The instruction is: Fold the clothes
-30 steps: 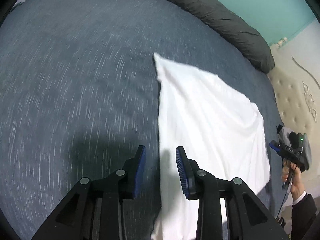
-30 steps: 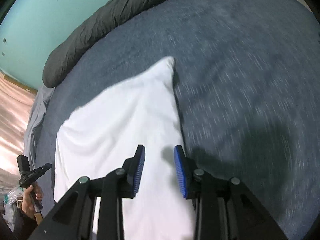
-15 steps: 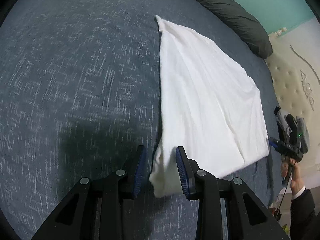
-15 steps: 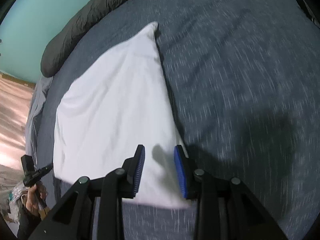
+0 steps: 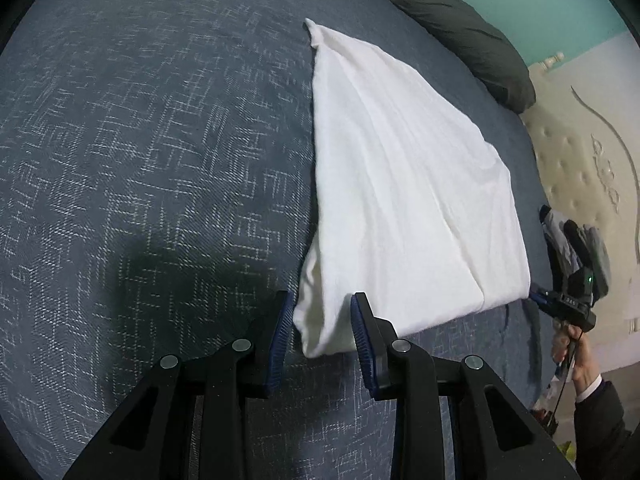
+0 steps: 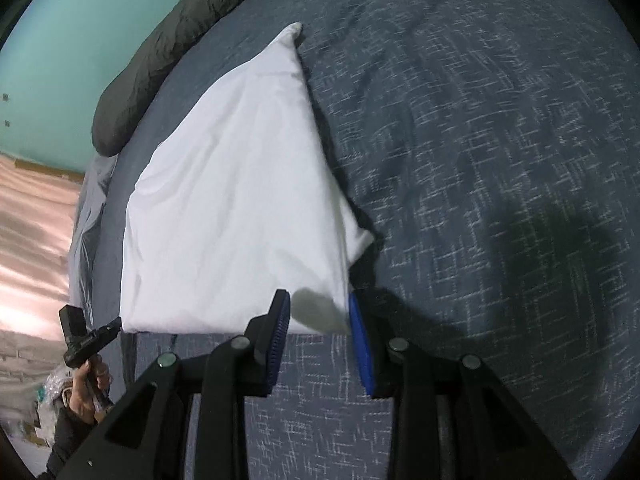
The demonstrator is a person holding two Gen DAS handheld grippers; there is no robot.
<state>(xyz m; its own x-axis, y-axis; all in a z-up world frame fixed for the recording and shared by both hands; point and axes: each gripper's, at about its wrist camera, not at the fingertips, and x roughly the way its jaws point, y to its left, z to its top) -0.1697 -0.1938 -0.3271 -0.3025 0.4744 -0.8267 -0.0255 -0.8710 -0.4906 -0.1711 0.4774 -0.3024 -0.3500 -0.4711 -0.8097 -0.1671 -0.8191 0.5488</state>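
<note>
Here the white garment (image 5: 404, 184) lies spread on the dark blue bedspread (image 5: 152, 152), tapering to a point at its far end near the rolled dark duvet (image 5: 460, 28), with its near edge just ahead of both tools. It looks already doubled over, since a layered lip shows at each near corner, though what kind of garment it is cannot be told.

The left gripper (image 5: 318, 330) has its blue pads parted to a middling width, with the garment's near left corner sitting between them but not pinched. The right gripper (image 6: 320, 330) stands likewise parted at the near right corner, and the cloth there lies loose between the pads.

This fits either of two stages: the corners have just been let go after a fold, or they are about to be taken up for another. If a grasp is coming, both layers of each corner should go well between the pads, and both sides should close and lift together so the edge stays straight. If it is a release, drawing straight back avoids dragging the cloth.
</note>
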